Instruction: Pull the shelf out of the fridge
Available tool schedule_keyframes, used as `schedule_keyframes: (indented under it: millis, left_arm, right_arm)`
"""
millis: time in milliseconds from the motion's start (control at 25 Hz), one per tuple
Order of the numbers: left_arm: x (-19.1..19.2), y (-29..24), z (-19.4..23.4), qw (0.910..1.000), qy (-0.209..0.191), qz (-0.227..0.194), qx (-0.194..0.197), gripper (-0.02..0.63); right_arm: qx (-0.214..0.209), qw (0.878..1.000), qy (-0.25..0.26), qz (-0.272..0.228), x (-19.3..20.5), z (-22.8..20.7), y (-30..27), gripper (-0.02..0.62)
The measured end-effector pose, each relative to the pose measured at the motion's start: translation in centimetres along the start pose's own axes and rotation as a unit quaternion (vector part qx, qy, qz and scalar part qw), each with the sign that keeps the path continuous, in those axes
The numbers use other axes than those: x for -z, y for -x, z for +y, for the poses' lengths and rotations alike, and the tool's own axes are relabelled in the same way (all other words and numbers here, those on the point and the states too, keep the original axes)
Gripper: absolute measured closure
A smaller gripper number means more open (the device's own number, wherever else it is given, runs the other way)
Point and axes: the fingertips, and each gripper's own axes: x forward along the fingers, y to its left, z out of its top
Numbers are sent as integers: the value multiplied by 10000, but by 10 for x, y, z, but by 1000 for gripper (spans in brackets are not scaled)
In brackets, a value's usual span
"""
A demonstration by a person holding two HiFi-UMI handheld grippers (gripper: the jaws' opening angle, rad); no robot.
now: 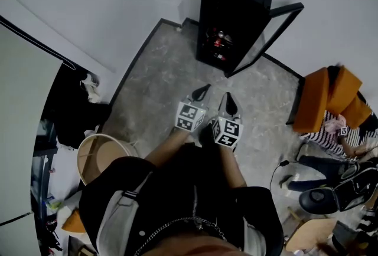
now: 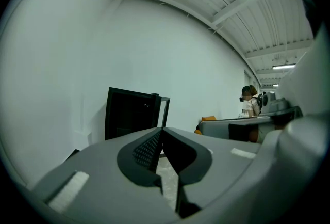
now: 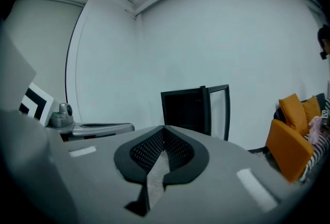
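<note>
A small black fridge (image 1: 233,10) stands against the far white wall with its glass door (image 1: 269,36) swung open to the right. Bottles or cans show on its inner shelves (image 1: 220,43). Both gripper views also catch the fridge (image 2: 129,112) (image 3: 185,109) some way ahead. My left gripper (image 1: 204,91) and right gripper (image 1: 230,99) are held side by side over the grey floor, well short of the fridge. Each is shut with nothing between its tips (image 2: 161,130) (image 3: 165,128).
A round wooden stool (image 1: 100,154) stands at the left near a dark pile of clothes (image 1: 77,110). An orange chair (image 1: 328,98) and a seated person (image 1: 339,131) are at the right, with cables and gear on the floor.
</note>
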Motion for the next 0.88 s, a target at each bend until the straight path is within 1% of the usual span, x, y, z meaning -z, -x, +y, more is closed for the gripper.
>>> schedule_keyframes:
  millis: [160, 360, 600, 880]
  left_arm:
    - [-2, -9, 5, 10000, -50, 28, -4, 597]
    - [-18, -61, 26, 9999, -13, 59, -89, 597]
    - [-31, -93, 32, 9997, 54, 75, -210, 597]
    - [-39, -127, 34, 9992, 117, 54, -381, 597]
  right_arm:
    - [-43, 10000, -25, -59, -7, -3, -10, 605]
    - [-169, 9998, -21, -50, -32, -27, -64, 604]
    - [-365, 9993, 25, -108, -54, -42, -93, 604]
    - [-586, 9981, 86, -142, -68, -63, -117, 605]
